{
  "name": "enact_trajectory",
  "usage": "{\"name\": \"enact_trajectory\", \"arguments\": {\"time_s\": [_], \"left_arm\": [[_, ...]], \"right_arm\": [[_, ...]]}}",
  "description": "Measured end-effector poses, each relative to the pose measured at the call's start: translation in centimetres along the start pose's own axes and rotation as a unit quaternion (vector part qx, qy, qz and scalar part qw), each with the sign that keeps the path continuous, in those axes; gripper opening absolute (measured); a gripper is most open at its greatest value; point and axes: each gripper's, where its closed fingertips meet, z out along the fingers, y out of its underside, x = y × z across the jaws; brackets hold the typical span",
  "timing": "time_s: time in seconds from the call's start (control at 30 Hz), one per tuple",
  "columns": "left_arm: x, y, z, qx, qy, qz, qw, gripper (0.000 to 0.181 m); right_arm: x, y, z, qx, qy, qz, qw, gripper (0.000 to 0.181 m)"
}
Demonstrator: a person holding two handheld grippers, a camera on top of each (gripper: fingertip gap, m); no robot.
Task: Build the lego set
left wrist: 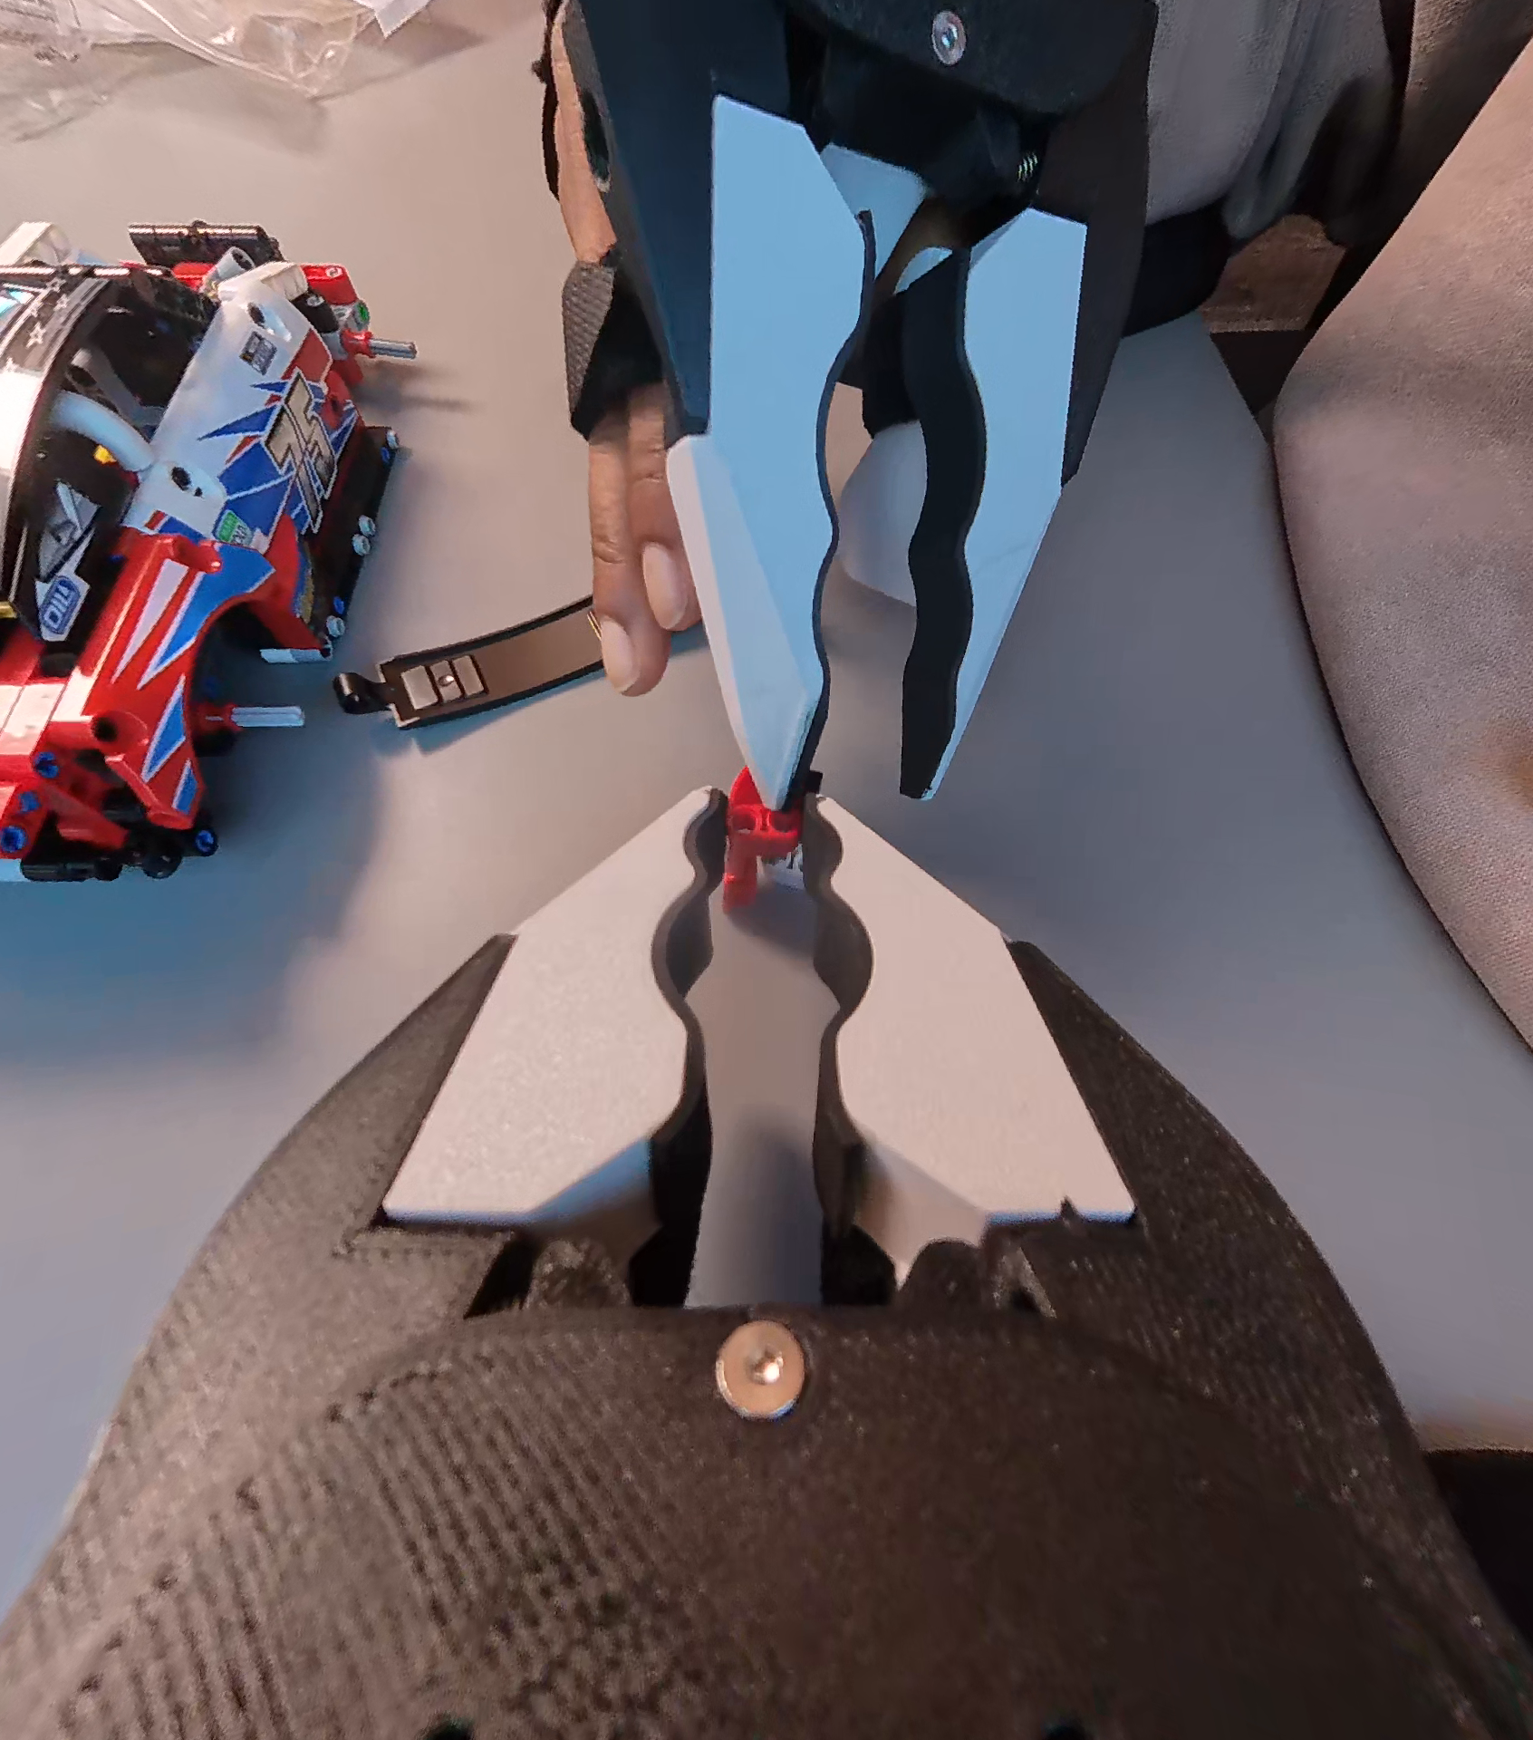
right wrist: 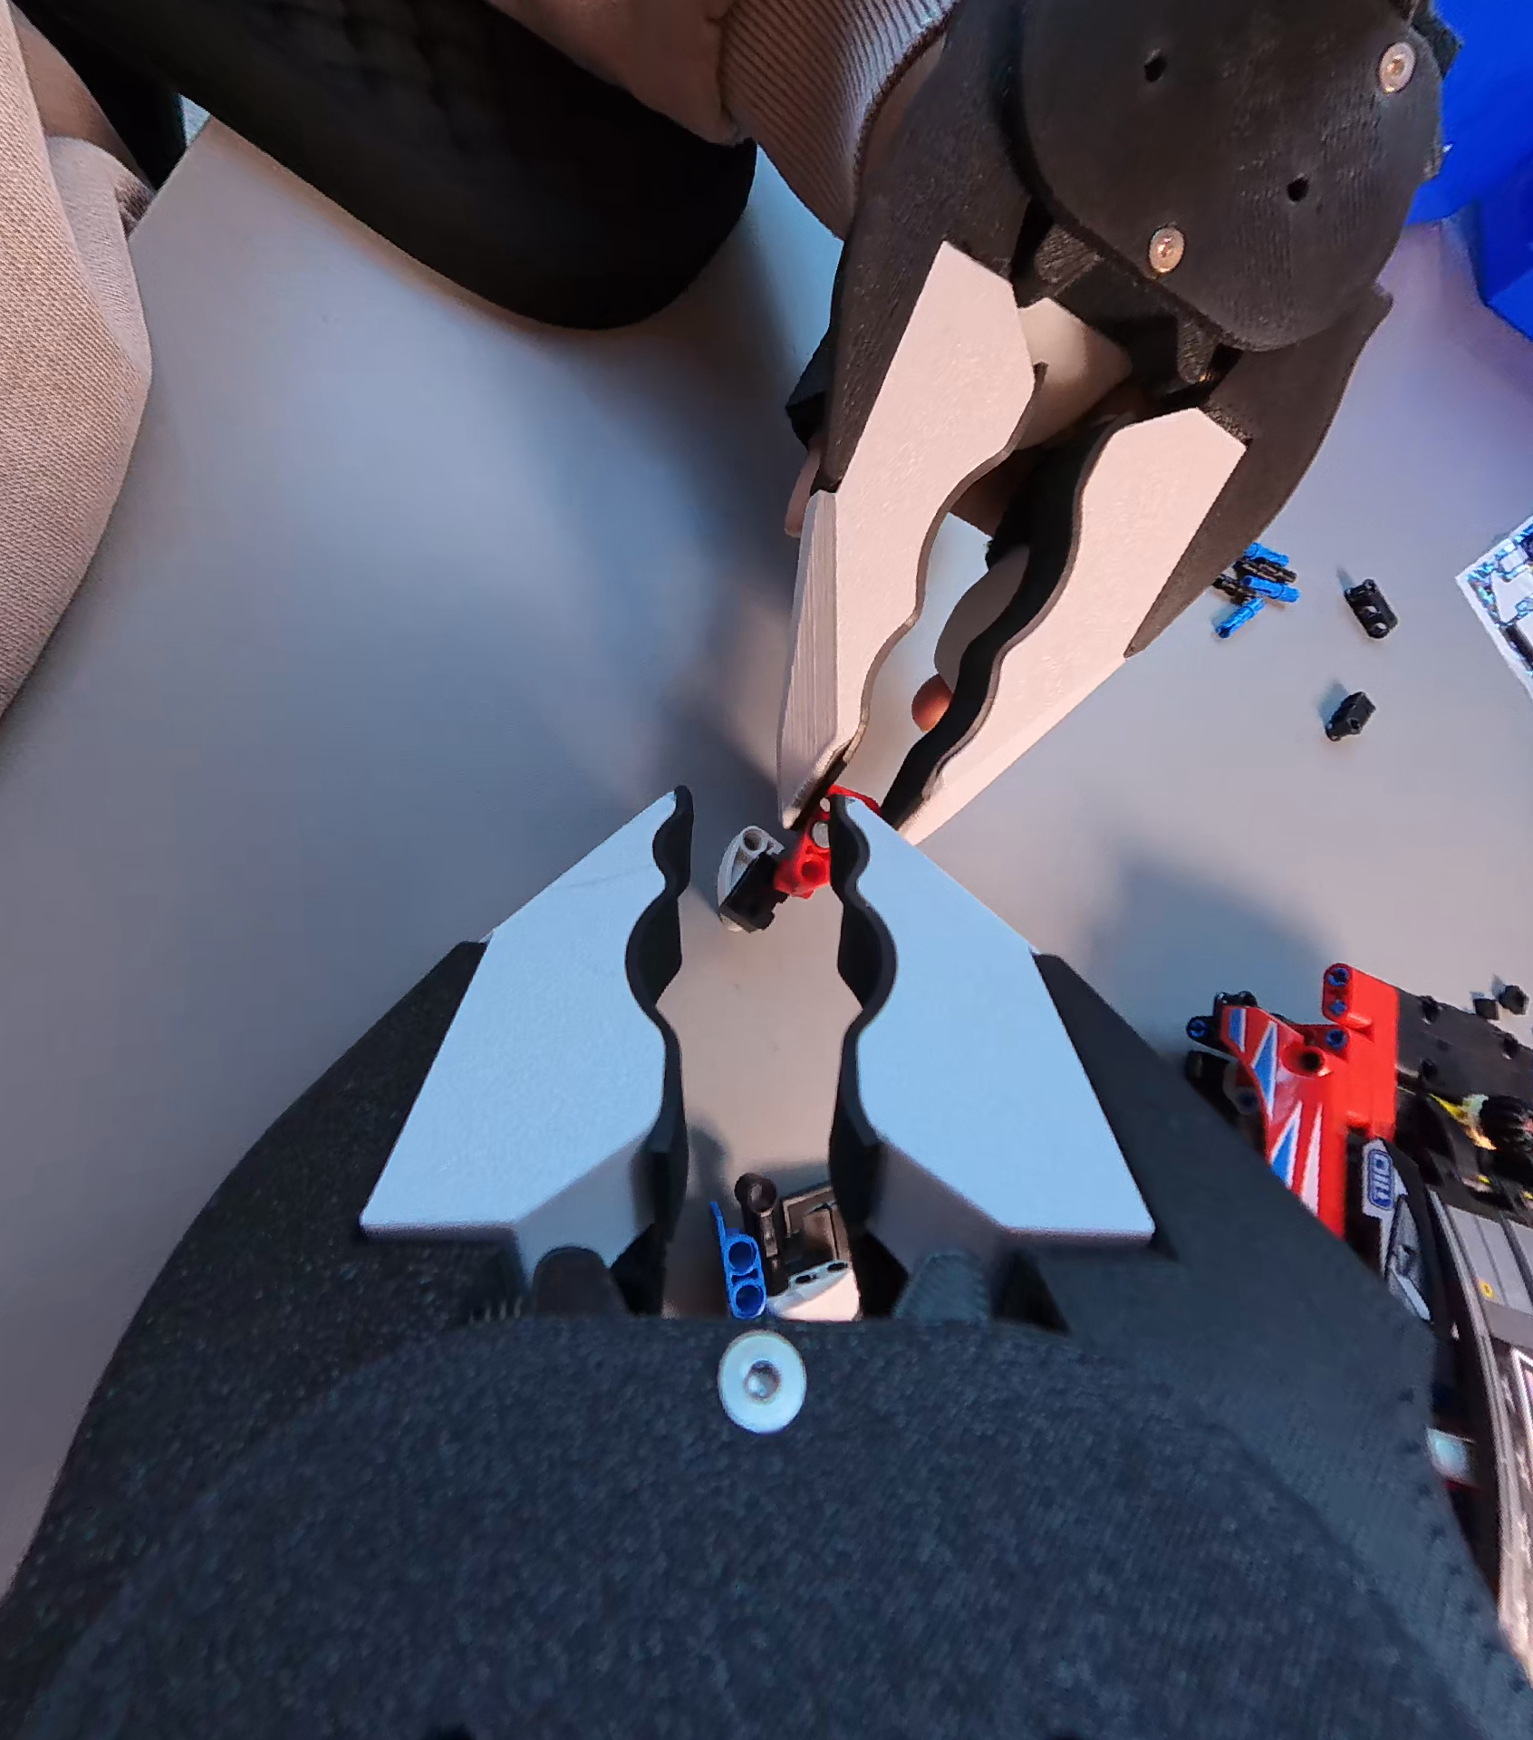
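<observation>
The red piece (left wrist: 758, 838), joined to a black-and-white bit (right wrist: 749, 885), sits on the bench (left wrist: 367, 1036) between both tongs. The left tongs (left wrist: 767, 810) pinch it, likely to steady it. The right tongs (right wrist: 758, 810) stand spread, one finger touching it, seemingly pressing. The car (left wrist: 113, 565) waits well left of it.

Bare desk (left wrist: 179, 1083) is left open toward the near edge. The way along the left side is blocked by the lego car (left wrist: 132, 555) and a black strip (left wrist: 480, 673).
</observation>
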Motion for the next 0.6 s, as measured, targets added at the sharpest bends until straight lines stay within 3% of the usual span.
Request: {"name": "enact_trajectory", "arguments": {"time_s": [0.03,0.43,0.6], "left_arm": [[0.0,0.0,0.0,0.001,0.001,0.001,1.000,0.013],[0.3,-0.1,0.1,0.025,0.026,-0.016,0.999,0.014],[0.4,-0.1,-0.1,0.028,0.040,-0.023,0.999,0.013]], "right_arm": [[0.0,0.0,0.0,-0.001,0.000,0.000,1.000,0.027],[0.2,-0.1,0.1,0.001,0.009,0.007,1.000,0.025],[0.5,-0.5,-1.1,0.011,0.012,0.006,1.000,0.023]]}}
